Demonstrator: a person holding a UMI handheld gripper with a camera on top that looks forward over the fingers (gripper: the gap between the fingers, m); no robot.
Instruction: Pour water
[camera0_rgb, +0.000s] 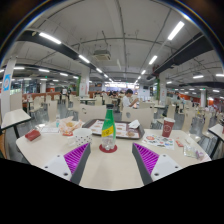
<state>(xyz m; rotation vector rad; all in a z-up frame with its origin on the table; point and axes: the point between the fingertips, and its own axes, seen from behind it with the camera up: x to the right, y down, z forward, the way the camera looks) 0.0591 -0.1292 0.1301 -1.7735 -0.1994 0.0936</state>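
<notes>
A green-labelled clear bottle stands upright on a small red coaster on the pale table, just ahead of my fingers and centred between them. My gripper is open, and its two purple pads are spread wide with bare tabletop between them. A red cup stands further back to the right of the bottle. Nothing is held.
Trays with snack packets and small cups lie behind the bottle. A red packet lies at the left. A person sits at a table further back. Rows of cafeteria tables and chairs fill the hall beyond.
</notes>
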